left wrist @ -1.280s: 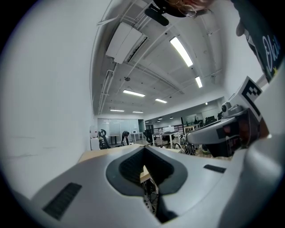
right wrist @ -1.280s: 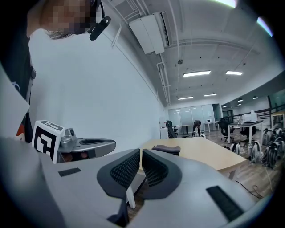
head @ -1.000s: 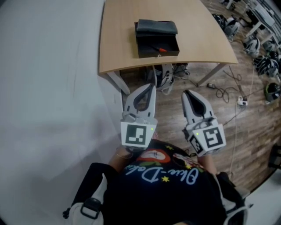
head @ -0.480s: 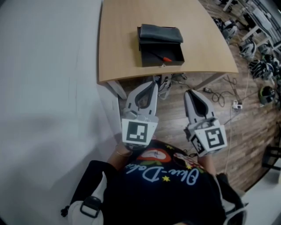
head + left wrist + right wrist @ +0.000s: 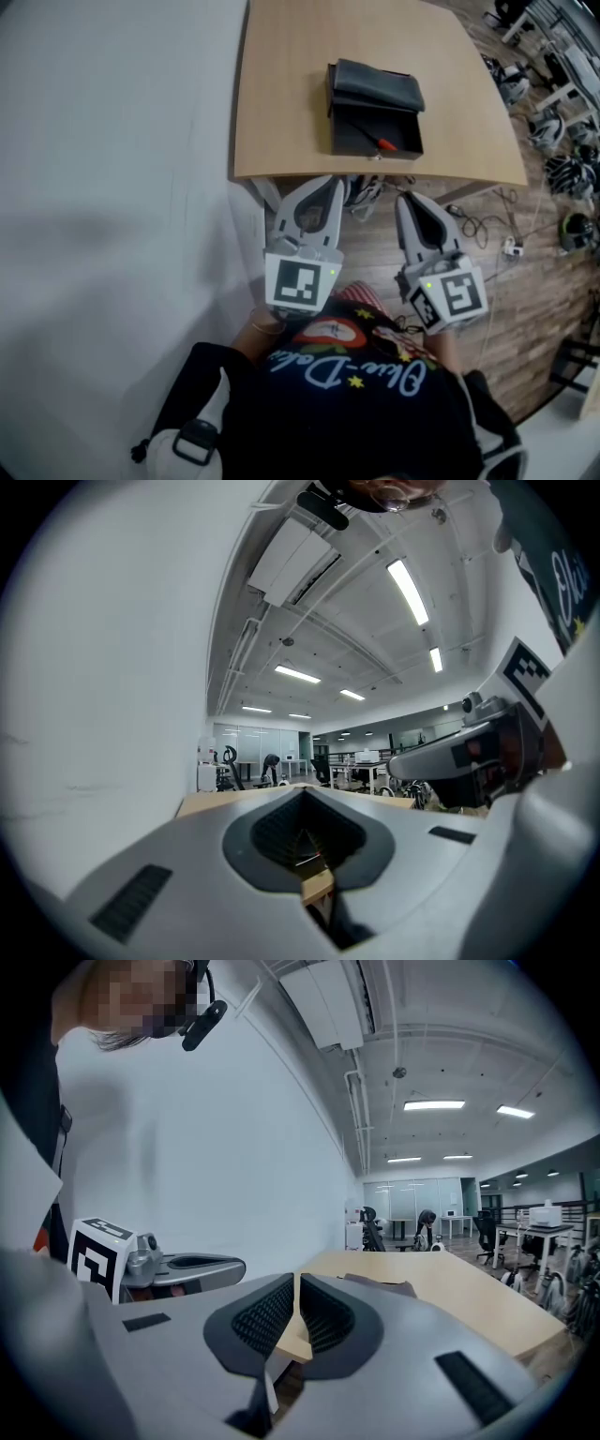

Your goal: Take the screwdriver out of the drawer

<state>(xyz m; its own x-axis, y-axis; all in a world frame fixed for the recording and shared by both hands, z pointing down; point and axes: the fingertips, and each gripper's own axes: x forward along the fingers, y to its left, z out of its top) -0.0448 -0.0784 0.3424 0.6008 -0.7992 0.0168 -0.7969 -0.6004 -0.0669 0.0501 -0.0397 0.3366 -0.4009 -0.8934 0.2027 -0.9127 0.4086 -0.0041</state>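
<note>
Fingers pressed together and empty on left gripper (image 5: 330,183) and right gripper (image 5: 405,199) in head view, both near table (image 5: 281,94) edge, screwdriver (image 5: 380,142) lying in open drawer (image 5: 408,131) farther on; left gripper view, tips meet; right gripper view, tips meet.

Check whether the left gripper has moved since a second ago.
Yes. The left gripper has come forward toward the table: in the head view its tips now meet the near edge, where floor showed between them before.
</note>
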